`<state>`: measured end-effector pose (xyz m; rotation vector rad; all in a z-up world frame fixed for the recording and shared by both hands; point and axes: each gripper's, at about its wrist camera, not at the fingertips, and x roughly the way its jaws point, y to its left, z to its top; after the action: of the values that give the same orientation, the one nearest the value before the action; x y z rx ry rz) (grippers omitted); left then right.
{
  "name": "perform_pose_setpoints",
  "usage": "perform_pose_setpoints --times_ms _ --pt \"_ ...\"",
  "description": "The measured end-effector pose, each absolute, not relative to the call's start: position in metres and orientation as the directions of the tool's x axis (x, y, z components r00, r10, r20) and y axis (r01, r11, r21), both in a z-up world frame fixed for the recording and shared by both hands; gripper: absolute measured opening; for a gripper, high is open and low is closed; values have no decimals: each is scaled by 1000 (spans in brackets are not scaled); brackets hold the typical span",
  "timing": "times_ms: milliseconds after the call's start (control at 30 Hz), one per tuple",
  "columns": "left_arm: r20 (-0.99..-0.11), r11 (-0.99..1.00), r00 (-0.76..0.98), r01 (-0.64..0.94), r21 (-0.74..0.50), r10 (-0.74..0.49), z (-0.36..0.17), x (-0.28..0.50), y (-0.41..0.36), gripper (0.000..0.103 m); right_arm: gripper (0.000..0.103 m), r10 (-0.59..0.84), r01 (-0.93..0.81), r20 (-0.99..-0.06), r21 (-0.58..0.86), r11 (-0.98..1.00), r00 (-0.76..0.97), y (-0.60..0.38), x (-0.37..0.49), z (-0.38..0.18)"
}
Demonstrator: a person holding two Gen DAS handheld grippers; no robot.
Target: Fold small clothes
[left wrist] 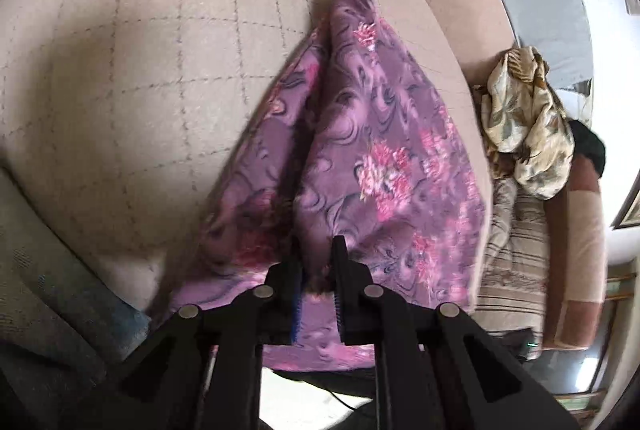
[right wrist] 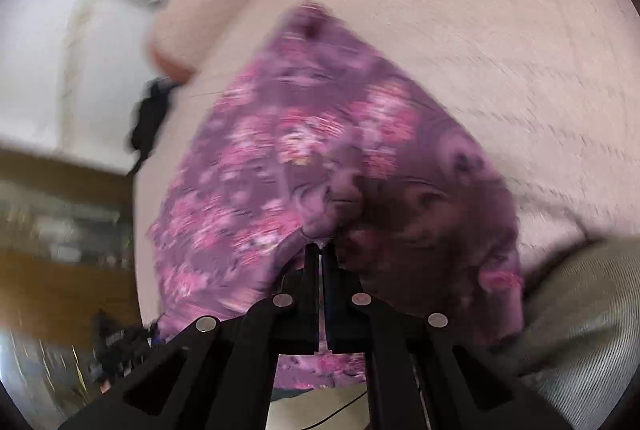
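Observation:
A purple cloth with pink flowers [left wrist: 372,157] lies on the beige quilted surface [left wrist: 140,69], bunched into a ridge that runs away from me. My left gripper [left wrist: 320,262] has its fingers a little apart with a fold of the cloth's near edge between them. In the right wrist view the same purple cloth [right wrist: 312,141] is spread ahead, blurred by motion. My right gripper [right wrist: 321,250] is shut on the cloth's near edge, which is pulled into a small peak at the fingertips.
A crumpled cream floral garment [left wrist: 524,121] lies on a striped sofa [left wrist: 520,262] to the right of the surface. A grey cushion [left wrist: 540,1] sits behind it. A grey-green cushion [right wrist: 580,330] lies at the right wrist view's lower right.

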<state>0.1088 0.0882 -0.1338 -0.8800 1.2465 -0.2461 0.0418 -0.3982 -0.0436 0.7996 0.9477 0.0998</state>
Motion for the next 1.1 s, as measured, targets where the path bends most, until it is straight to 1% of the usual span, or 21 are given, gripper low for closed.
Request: perform_pose_setpoints --times_ms 33,100,133,167,233,300,333,367,400,467,500,533,567,667,733,833,900,1000,1067,1100 --pt "-734 675 335 -293 -677 -591 -136 110 87 13 4 398 245 -678 647 722 617 -398 40 -39" --pt "-724 670 344 -282 -686 -597 -133 112 85 13 28 381 229 -667 639 734 640 -395 39 -32" --pt "-715 663 354 -277 -696 -603 -131 112 87 13 60 376 229 -660 642 731 650 -395 40 -31" --pt "-704 653 363 -273 -706 -610 -130 111 89 13 75 369 233 -655 645 728 660 -398 37 -32" --pt "-697 642 368 -278 -715 -616 -132 111 92 13 75 340 251 -667 626 738 663 -400 41 -31" --pt "-708 658 374 -273 -701 -599 -132 111 91 13 72 321 279 -688 610 742 651 -406 48 -33" --pt "-712 667 379 -266 -696 -591 -130 112 89 13 65 316 292 -705 597 747 635 -407 56 -35" --pt "-714 676 383 -255 -691 -586 -128 112 88 13 56 315 302 -724 583 754 614 -408 67 -39" --pt "-719 689 385 -241 -684 -579 -126 112 87 13 51 322 313 -740 577 754 590 -410 76 -45" --pt "-736 723 386 -212 -658 -557 -124 112 84 15 33 330 329 -759 570 753 561 -411 85 -57" --pt "-751 745 385 -201 -636 -537 -123 114 81 15 28 305 337 -771 547 766 558 -411 84 -57" --pt "-763 760 382 -198 -618 -521 -123 115 79 15 18 286 339 -778 530 777 560 -409 82 -54" --pt "-775 776 380 -195 -600 -504 -122 116 78 10 11 276 338 -781 520 784 560 -408 82 -54" --pt "-767 792 414 -155 -591 -491 -100 108 79 8 7 273 346 -779 523 778 565 -412 81 -47" --pt "-741 788 433 -103 -607 -514 -75 95 82 8 6 261 324 -768 516 793 584 -416 72 -26" --pt "-763 837 440 -45 -545 -473 -54 81 83 8 6 224 286 -773 463 839 594 -420 50 8" --pt "-799 861 398 -42 -506 -450 -67 80 79 8 6 171 272 -809 376 885 563 -415 40 12" --pt "-868 907 318 -53 -418 -381 -102 88 66 8 6 119 277 -865 282 918 487 -405 46 -12" --pt "-882 913 287 -57 -405 -373 -112 87 60 8 5 65 292 -905 203 935 421 -399 55 -31" --pt "-875 912 301 -38 -409 -380 -107 83 58 8 5 36 293 -902 177 940 429 -396 53 -28"
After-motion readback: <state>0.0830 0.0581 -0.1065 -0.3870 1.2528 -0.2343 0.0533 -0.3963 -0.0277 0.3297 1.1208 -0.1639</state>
